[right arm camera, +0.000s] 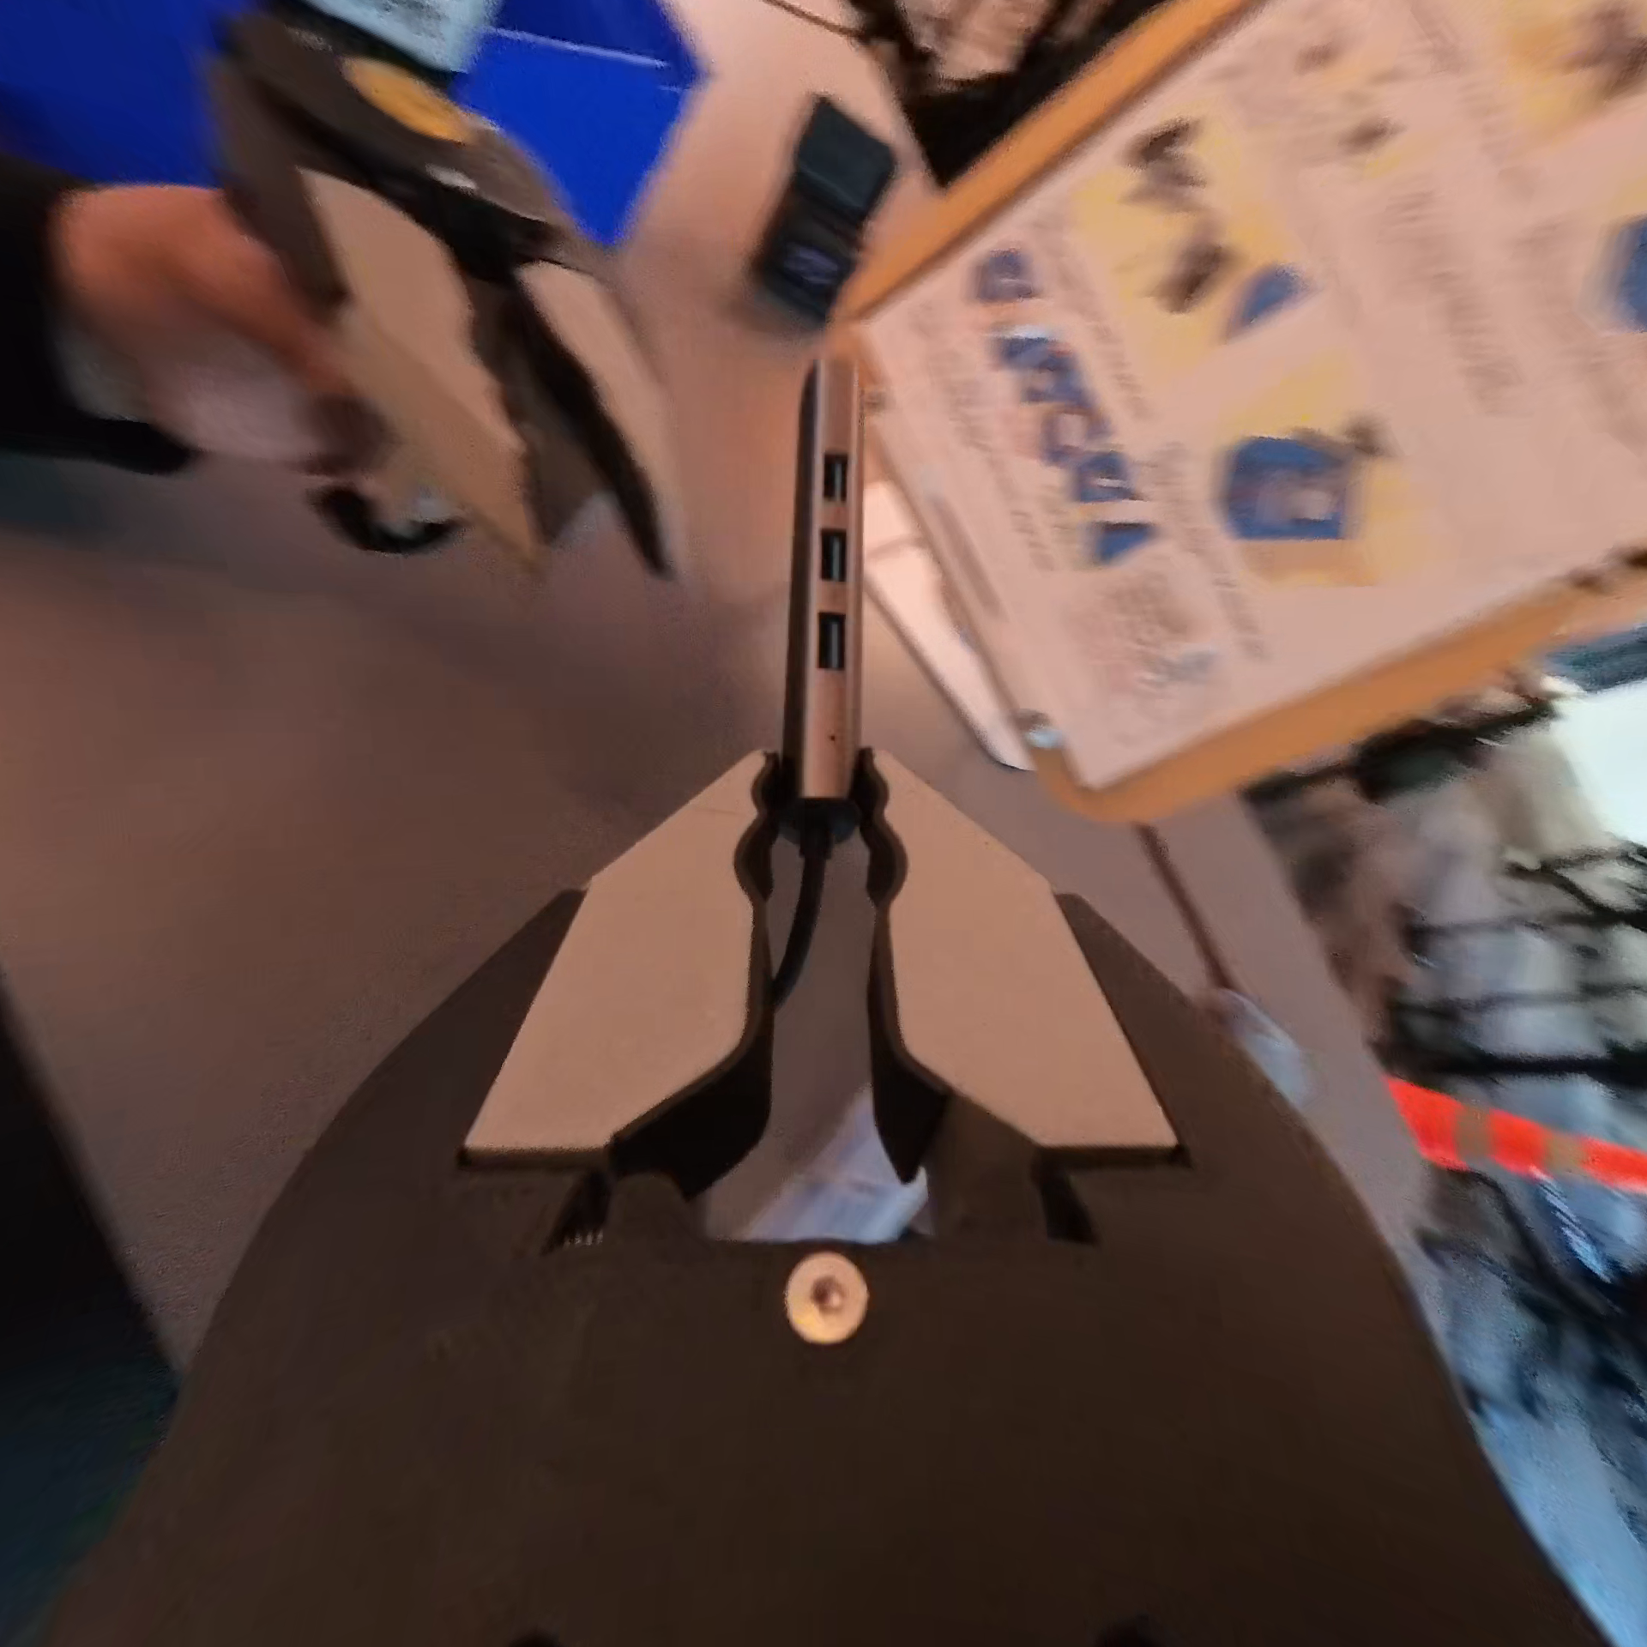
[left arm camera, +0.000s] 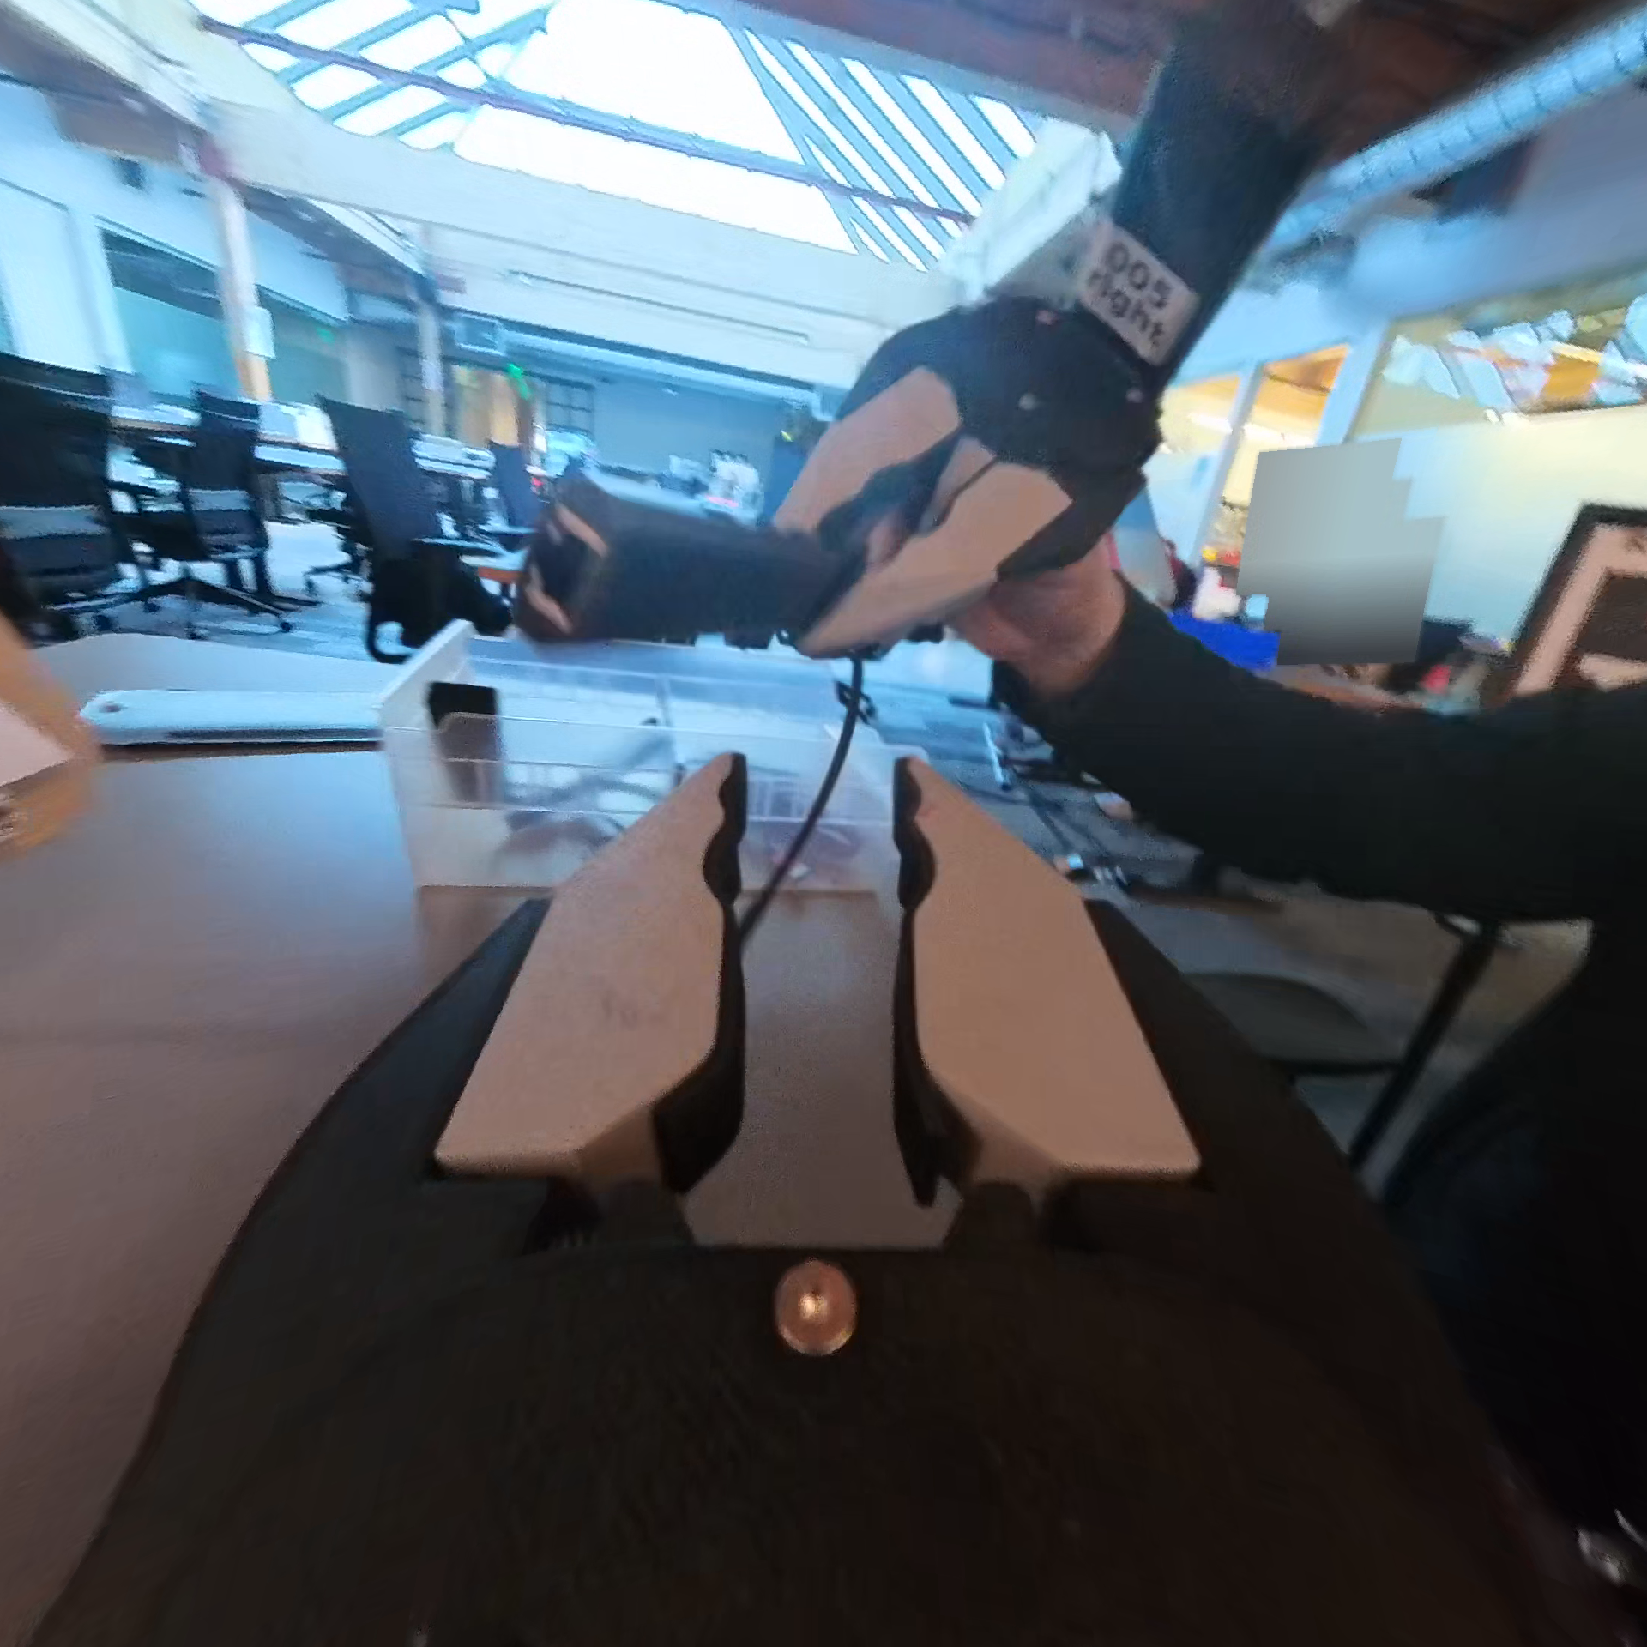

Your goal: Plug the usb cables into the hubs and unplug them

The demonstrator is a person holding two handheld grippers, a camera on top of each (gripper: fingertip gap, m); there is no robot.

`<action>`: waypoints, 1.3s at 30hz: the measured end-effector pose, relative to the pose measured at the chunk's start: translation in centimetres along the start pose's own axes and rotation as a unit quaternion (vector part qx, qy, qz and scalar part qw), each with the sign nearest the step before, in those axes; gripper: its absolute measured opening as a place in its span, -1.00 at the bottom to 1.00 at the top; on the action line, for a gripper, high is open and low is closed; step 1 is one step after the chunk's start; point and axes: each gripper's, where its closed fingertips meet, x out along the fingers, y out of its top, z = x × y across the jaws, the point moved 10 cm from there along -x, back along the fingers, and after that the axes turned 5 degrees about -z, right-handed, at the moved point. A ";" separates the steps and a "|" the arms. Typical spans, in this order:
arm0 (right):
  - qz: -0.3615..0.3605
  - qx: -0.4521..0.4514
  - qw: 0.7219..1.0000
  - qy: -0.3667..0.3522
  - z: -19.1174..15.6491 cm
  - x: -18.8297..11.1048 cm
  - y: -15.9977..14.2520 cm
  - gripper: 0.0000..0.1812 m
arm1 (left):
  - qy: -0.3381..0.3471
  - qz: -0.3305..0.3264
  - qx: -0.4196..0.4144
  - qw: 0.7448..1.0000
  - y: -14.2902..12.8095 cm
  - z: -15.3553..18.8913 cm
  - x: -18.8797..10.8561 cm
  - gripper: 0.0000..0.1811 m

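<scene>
In the left wrist view the brown table (left arm camera: 223,891) fills the nine o'clock side; on it, toward twelve o'clock from the left gripper (left arm camera: 818,802), stands a clear plastic box (left arm camera: 570,766); the left gripper's fingers stand apart with nothing between them, only a black cable (left arm camera: 815,802) hanging in the background of the gap; that cable drops from the hub (left arm camera: 659,575), a dark block held above the box at about one o'clock; the right gripper (left arm camera: 824,584) grips the hub's near end, with the hub's ports facing nine o'clock; a hand (left arm camera: 1043,615) in a dark sleeve holds that gripper from three o'clock.

In the right wrist view the left gripper (right arm camera: 615,544) shows blurred at ten o'clock, its fingers parted and holding nothing; at centre the right gripper (right arm camera: 815,780) is closed narrowly on the hub (right arm camera: 824,570), which points to twelve o'clock with three ports on its side; its cable (right arm camera: 798,909) runs back between the fingers; a small black device (right arm camera: 824,209) lies on the table at twelve o'clock; a wood-framed printed board (right arm camera: 1248,374) fills two o'clock.
</scene>
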 end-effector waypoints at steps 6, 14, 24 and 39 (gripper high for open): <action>0.041 0.001 0.957 -0.286 9.8 -6.7 -0.3 -0.85 | 0.064 0.040 -0.072 0.995 -0.1 -2.2 -2.4 -0.91; -0.021 0.098 0.977 -0.191 15.1 -2.8 -10.2 -0.85 | 0.075 0.034 -0.091 0.992 -0.5 -2.7 -2.4 -1.00; -0.293 0.053 0.953 -0.050 14.6 7.6 -18.8 -0.84 | 0.081 -0.017 -0.084 0.993 -1.4 -2.9 -1.3 -1.00; -0.275 0.191 0.942 -0.010 19.2 7.7 -13.2 -0.59 | 0.068 -0.029 -0.084 0.994 -1.5 -2.7 -0.8 -1.00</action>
